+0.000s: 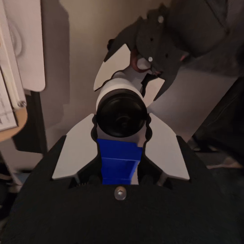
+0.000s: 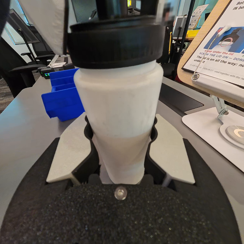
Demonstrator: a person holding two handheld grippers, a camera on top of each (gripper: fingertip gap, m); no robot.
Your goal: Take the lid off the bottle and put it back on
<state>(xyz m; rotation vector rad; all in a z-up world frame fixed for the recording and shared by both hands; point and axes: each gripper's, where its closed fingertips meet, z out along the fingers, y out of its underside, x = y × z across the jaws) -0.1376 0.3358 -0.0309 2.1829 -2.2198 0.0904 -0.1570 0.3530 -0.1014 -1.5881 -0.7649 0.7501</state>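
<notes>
Bottle [image 2: 118, 105], white and upright, sits clamped low on its body between the fingers of the right gripper [image 2: 120, 130], above the grey table [image 2: 26, 125]. Its black lid [image 2: 114, 46] sits on the neck, and the left gripper [image 1: 120, 126] comes down from above with its fingers closed around the lid's rim. Only the left wrist view looks straight down on the lid's round top, with the right gripper [image 1: 132, 84] seen farther off around the white body below it. Only the right wrist view shows the bottle's side, where the lid's lower edge meets the shoulder; blur keeps me from telling whether any gap remains there. A blue bin [image 2: 62, 95] stands on the table just left of the bottle, and I cannot see anything inside its compartments. To the right a sheet of instructions leans on a white stand [image 2: 211, 92].
</notes>
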